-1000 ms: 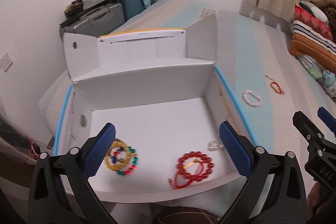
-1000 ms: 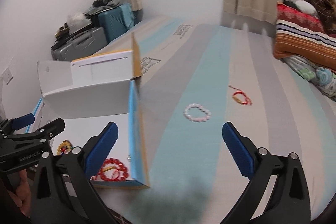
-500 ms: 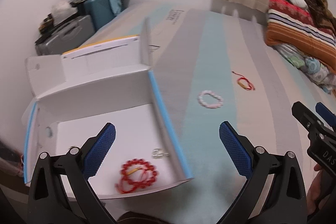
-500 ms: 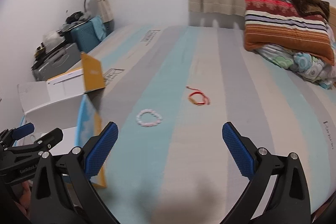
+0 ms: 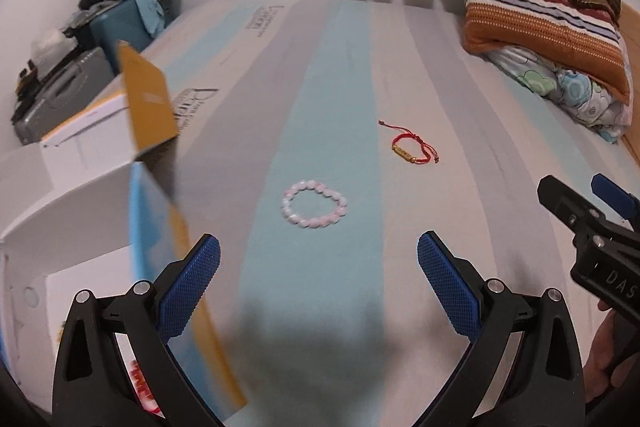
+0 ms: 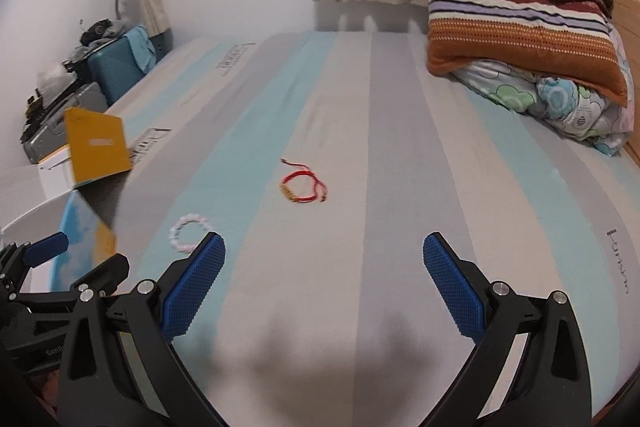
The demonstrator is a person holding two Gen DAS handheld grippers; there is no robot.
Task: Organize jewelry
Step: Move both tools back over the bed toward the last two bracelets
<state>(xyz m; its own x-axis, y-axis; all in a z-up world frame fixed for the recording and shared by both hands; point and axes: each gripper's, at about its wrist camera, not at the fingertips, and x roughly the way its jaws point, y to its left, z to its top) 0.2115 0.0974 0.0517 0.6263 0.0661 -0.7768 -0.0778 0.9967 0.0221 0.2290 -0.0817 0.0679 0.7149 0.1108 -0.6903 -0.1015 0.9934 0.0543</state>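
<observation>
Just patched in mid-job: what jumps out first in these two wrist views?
Two bracelets lie loose on the striped bed cover: a pale pink bead bracelet straight ahead of the open left hand-held gripper, and a red cord bracelet farther off to its right. The open white box sits at the left edge, and the right hand-held gripper is open and empty.

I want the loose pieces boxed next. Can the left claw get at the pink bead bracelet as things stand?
Probably yes. The left claw is open and faces the pink bracelet, which lies flat on the bare mattress with nothing between; the box stands off to its left.
</observation>
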